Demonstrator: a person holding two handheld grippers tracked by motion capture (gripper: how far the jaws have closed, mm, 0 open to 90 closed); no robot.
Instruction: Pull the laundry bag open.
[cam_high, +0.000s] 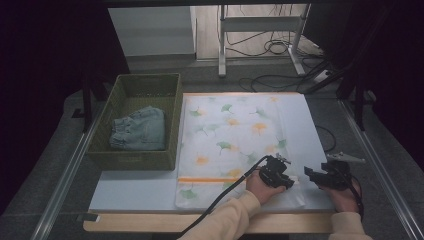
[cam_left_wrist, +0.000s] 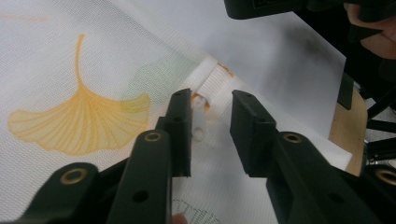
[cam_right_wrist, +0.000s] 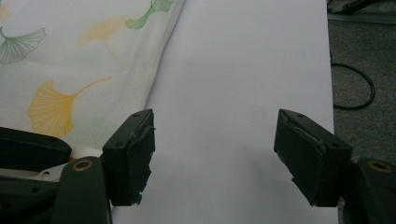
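High view: a green basket (cam_high: 171, 125) holding denim (cam_high: 139, 129) stood far left of both tongs; the leaf-print mesh bag (cam_high: 227, 135) covered the white surface (cam_high: 310, 125).

Left gripper view: the left tongs (cam_left_wrist: 211, 122), part-spread, straddled the bag's white zipper pull (cam_left_wrist: 200, 119).

Right gripper view: the right tongs (cam_right_wrist: 214, 156) gaped over bare surface.

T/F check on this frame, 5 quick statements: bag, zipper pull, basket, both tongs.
1. The left tongs straddle the white zipper pull of the mesh bag. True.
2. The right tongs grip the bag's edge. False: they stand wide open over the bare white board, with nothing between the jaws.
3. The basket holds folded jeans. True.
4. The basket sits on the bag. False: it stands to the left of it, on the table.
5. The bag is plain white. False: it bears orange and green leaf prints.
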